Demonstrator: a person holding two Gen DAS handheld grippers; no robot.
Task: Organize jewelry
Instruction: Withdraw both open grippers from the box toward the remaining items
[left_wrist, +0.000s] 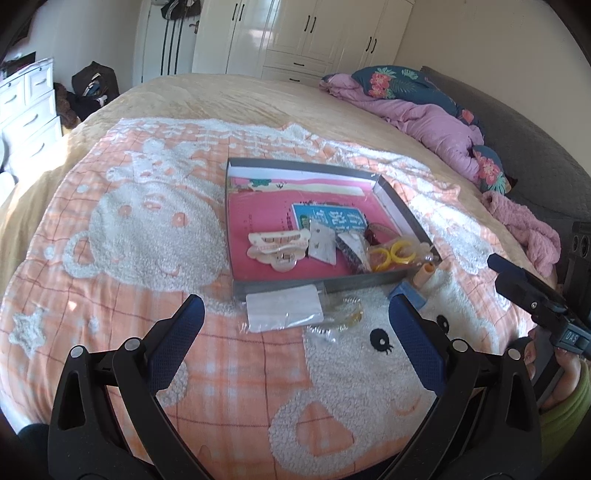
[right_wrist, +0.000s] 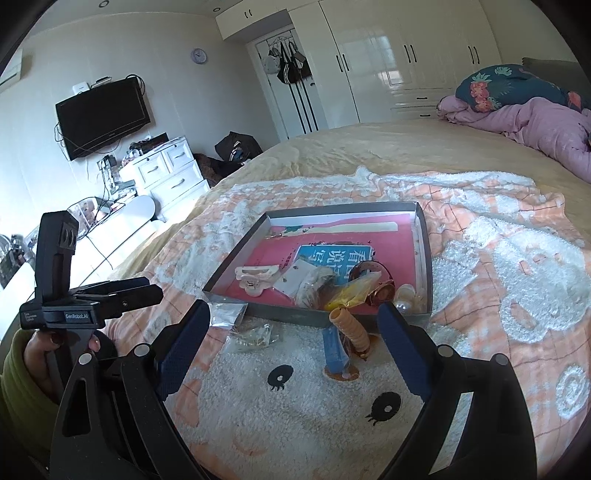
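A shallow grey tray (left_wrist: 280, 288) with a pink lining lies on the orange bear blanket. Inside are a cream hair claw (left_wrist: 277, 247), an earring card (left_wrist: 325, 243) and bagged yellow rings (left_wrist: 391, 254). Just in front of the tray lie a white card packet (left_wrist: 282, 308) and a clear bag of gold jewelry (left_wrist: 343, 317). My left gripper (left_wrist: 295, 301) is open above the packet, holding nothing. In the right wrist view my right gripper (right_wrist: 295, 314) is open over a beige ribbed tube (right_wrist: 352, 328) and a blue piece (right_wrist: 334, 350), which lean against the tray wall (right_wrist: 280, 314). A rose-gold watch (right_wrist: 380, 288) and pearls (right_wrist: 406, 295) sit in the tray corner.
A purple quilt (left_wrist: 424, 118) and floral pillow (left_wrist: 399, 81) are heaped at the bed's far right. A pink knit (left_wrist: 524, 225) lies near the right edge. White drawers (right_wrist: 170, 173), a wall TV (right_wrist: 103, 114) and a wardrobe (right_wrist: 388, 55) stand beyond the bed. A hand (right_wrist: 40, 354) holds the left gripper.
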